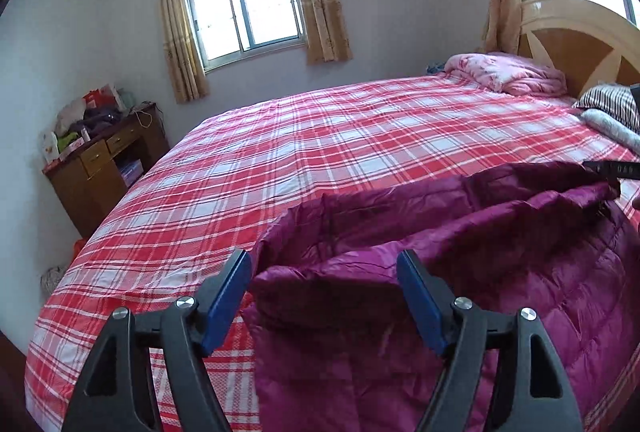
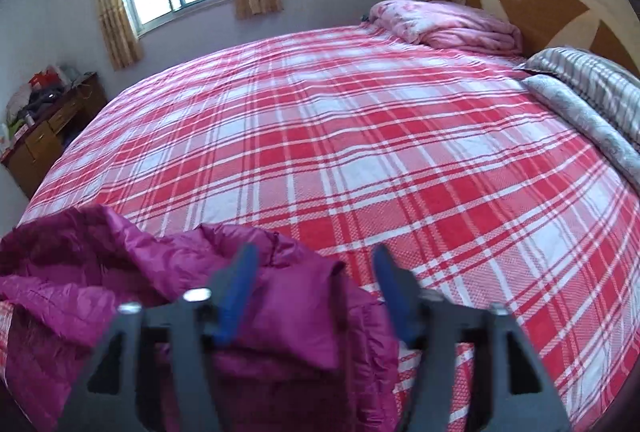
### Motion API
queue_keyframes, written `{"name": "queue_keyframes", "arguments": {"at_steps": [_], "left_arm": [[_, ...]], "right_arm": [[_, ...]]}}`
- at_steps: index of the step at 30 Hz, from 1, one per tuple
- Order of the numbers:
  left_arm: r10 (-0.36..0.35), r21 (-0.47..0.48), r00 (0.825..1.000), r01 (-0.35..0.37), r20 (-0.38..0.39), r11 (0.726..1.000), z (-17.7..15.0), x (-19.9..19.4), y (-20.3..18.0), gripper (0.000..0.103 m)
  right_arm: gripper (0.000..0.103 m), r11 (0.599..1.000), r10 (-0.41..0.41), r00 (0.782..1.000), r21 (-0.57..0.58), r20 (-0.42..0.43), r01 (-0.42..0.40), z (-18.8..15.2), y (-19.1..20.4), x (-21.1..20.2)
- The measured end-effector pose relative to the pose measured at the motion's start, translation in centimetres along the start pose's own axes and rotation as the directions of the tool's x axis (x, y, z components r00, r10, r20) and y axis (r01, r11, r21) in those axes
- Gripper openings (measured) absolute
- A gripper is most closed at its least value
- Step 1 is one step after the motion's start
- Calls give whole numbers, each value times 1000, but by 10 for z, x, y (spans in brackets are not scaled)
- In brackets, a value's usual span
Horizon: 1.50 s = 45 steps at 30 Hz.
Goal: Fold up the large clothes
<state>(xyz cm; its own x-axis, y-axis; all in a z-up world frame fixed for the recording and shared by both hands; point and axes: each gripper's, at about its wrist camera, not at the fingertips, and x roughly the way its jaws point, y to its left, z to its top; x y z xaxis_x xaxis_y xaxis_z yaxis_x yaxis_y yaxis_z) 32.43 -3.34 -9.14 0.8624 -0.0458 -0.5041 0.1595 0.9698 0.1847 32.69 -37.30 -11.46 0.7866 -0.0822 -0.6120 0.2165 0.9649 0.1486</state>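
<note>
While both jaws stand apart, nothing gripped: left hand-held gripper (image 1: 324, 296), right hand-held gripper (image 2: 314, 292) | jacket (image 1: 460, 272) lies bunched between fingers on bed (image 1: 320, 136) | advise: pinch edges, pull flat.

white marks on the black tool (image 1: 612, 168), perhaps "0a8", blurred.
</note>
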Motion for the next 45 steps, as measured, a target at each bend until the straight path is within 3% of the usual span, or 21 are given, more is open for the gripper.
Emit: {"name": "queue_keyframes", "arguments": {"at_steps": [3,7,10,15,18,28,45], "left_arm": [[6,43,1000,-6,-3,999,-1,4,-19,76],[32,85,999,-32,3,996,5,16,-41,76],[77,118,997,-78,17,990,9,27,-53,76],[156,115,985,-148,-73,982,1,71,-56,76],[146,57,979,-139,-141,989,-6,94,-49,76],[121,23,972,-119,-202,993,-14,116,-47,83],[166,59,950,-156,-264,986,-16,136,-55,94]], "right_arm": [[95,997,61,998,-57,27,-60,-6,23,-24],[74,963,153,987,-217,-52,-160,-33,84,-28],[64,936,149,985,-309,-88,-169,-52,119,-13],[64,952,104,986,-273,-128,-135,-54,121,29],[64,956,98,986,-264,-132,-130,-56,120,40],[67,962,74,987,-249,-146,-109,-61,120,51],[72,967,36,982,-242,-188,-82,-63,120,63]]}}
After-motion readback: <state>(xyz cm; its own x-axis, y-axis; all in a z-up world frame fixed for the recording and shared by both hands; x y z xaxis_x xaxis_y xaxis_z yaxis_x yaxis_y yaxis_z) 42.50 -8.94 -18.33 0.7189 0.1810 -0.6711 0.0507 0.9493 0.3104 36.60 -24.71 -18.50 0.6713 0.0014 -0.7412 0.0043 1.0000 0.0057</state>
